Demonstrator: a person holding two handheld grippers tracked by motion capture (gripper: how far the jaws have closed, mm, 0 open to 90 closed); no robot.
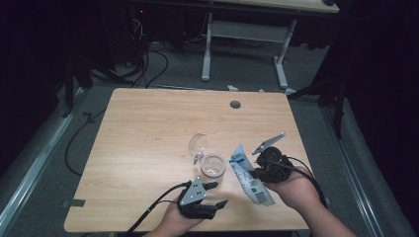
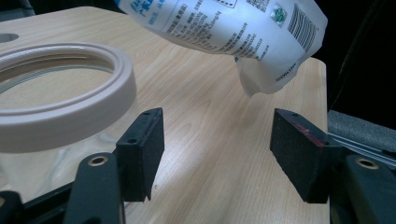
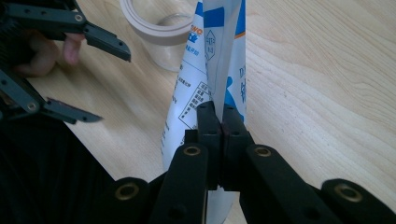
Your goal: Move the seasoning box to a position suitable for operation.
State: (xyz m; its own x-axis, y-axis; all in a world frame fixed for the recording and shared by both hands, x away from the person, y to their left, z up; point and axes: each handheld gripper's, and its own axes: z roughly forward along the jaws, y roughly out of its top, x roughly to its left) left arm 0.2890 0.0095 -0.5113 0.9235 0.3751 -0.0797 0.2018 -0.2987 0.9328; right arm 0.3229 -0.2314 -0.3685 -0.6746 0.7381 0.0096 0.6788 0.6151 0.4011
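A white and blue printed pouch (image 1: 249, 177) hangs over the front right of the table, and my right gripper (image 1: 257, 173) is shut on its edge. In the right gripper view the jaws (image 3: 219, 116) pinch a fold of the pouch (image 3: 219, 56), which stands upright. A clear jar with a beige rim (image 1: 213, 166) sits just left of the pouch. My left gripper (image 1: 221, 194) is open near the front edge, with nothing between its pads. In the left gripper view the open jaws (image 2: 217, 154) face bare wood, with the jar rim (image 2: 70, 112) at left and the pouch (image 2: 224, 23) above.
A clear round lid (image 1: 197, 144) leans tilted just behind the jar. The wooden table (image 1: 148, 123) has a cable hole (image 1: 235, 104) near its far edge. Cables and a desk frame (image 1: 244, 44) lie on the floor beyond.
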